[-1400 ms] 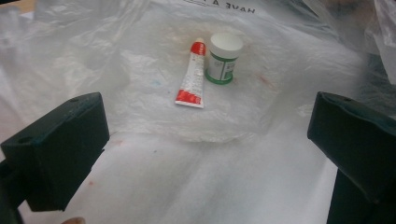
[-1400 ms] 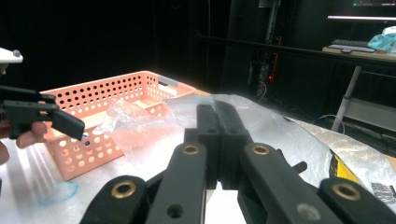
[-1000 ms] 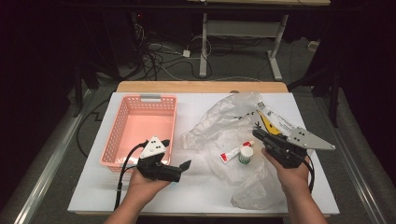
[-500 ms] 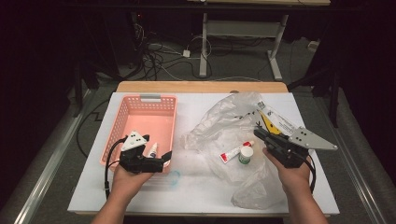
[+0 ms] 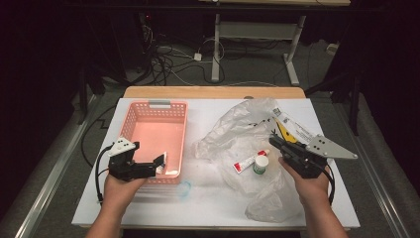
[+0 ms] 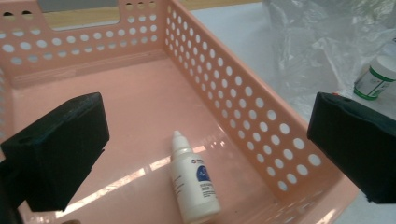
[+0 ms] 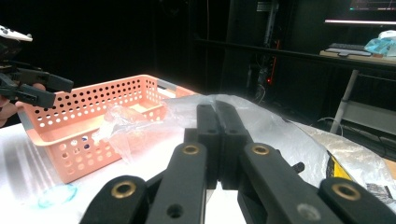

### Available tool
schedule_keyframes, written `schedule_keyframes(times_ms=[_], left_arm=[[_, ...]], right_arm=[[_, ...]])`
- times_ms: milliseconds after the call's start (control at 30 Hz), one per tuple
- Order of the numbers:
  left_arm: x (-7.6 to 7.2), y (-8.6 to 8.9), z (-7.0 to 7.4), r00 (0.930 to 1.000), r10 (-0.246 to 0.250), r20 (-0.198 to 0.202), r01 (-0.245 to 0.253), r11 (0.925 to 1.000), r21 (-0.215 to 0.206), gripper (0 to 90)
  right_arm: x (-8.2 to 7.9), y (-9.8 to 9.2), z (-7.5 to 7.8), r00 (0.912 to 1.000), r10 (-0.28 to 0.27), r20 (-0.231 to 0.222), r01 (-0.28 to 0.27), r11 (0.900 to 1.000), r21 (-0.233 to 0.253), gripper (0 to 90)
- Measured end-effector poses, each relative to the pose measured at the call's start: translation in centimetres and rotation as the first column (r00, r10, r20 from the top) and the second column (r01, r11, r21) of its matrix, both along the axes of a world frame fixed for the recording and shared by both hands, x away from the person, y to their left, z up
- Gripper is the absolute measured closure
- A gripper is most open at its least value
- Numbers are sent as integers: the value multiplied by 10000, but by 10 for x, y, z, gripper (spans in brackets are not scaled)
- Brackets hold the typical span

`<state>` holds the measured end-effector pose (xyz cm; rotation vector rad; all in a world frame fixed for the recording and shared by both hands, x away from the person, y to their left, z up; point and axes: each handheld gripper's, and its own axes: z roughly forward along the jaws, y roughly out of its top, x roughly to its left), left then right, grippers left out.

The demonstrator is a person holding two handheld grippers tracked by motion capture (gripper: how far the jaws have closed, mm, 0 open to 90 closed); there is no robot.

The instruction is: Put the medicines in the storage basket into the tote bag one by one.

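A small white dropper bottle (image 6: pixel 194 183) lies on its side on the floor of the pink perforated basket (image 6: pixel 243 112), near its front right corner. My left gripper (image 6: pixel 205 135) hovers just above it, open, one jaw on each side and touching nothing. In the high view the left gripper (image 5: pixel 157 164) sits over the near right corner of the basket (image 5: pixel 148 106), with the bottle (image 5: pixel 164 157) at its jaw tips. My right gripper (image 5: pixel 275 142) is shut and empty, held above the crumpled clear plastic bag (image 5: pixel 233 131). Its shut jaws show in the right gripper view (image 7: pixel 218 135).
On the bag lie a red and white tube (image 5: pixel 246 162) and a white jar with a green band (image 5: pixel 260 164). A yellow and white packet (image 5: pixel 289 129) lies behind the right gripper. A small bluish clear ring (image 5: pixel 184 188) rests in front of the basket.
My left gripper has moved left from the middle of the table to the basket's near corner. The dropper bottle now lies in the basket under its open jaws. The right gripper has stayed put.
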<state>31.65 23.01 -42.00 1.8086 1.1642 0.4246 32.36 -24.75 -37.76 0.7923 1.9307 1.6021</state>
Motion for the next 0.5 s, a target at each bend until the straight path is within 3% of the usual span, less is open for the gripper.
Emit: schedule_keyframes(times_ms=[167, 367, 500], left_arm=[[1, 5, 0, 9999, 75, -100, -74, 10000, 31, 0], [3, 0, 0, 9991, -200, -366, 198, 9998, -36, 0], [9, -8, 2, 9951, -424, -897, 474, 9973, 552, 0]], right_arm=[[0, 0, 0, 10000, 5, -10, -5, 10000, -34, 900], [0, 0, -1, 10000, 39, -9, -39, 10000, -30, 900], [1, 0, -1, 10000, 20, -98, -19, 10000, 36, 900]])
